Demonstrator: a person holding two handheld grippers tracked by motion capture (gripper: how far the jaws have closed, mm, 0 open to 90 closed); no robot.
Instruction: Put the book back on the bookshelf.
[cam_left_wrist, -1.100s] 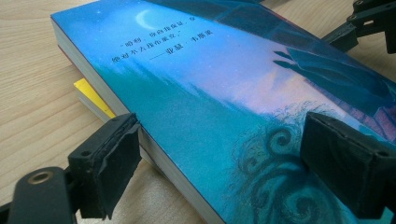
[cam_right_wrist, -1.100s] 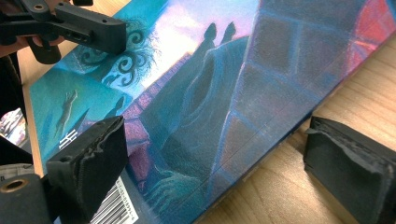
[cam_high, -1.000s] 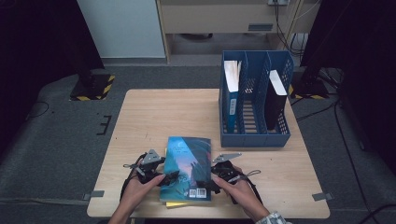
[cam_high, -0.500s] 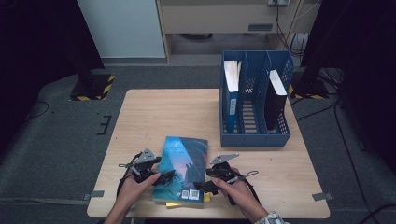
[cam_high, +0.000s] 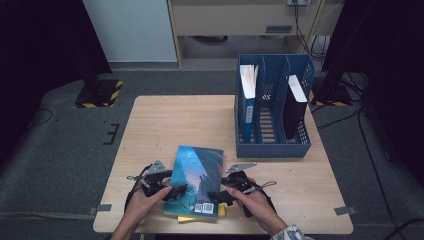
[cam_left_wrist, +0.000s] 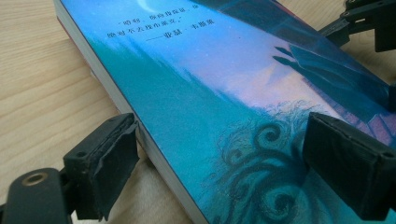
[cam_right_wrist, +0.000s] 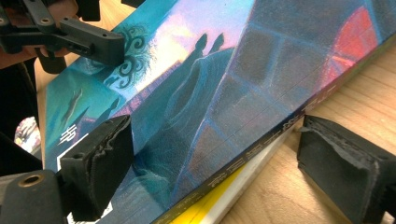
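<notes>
Blue-green book (cam_high: 196, 180) at table's (cam_high: 180, 120) near edge, atop a yellow book (cam_high: 200, 218). White Chinese text on cover, barcode near its bottom corner. Left gripper (cam_high: 176, 191) and right gripper (cam_high: 216, 196) both agape, straddling its edges; the right's jaws just widened.

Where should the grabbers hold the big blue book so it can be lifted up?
Best by its two long edges, one gripper from each side. The blue book lies flat on a yellow book, so only its thin sides give a hold. The left gripper and right gripper already straddle those edges, one pad above the cover and one below.
</notes>
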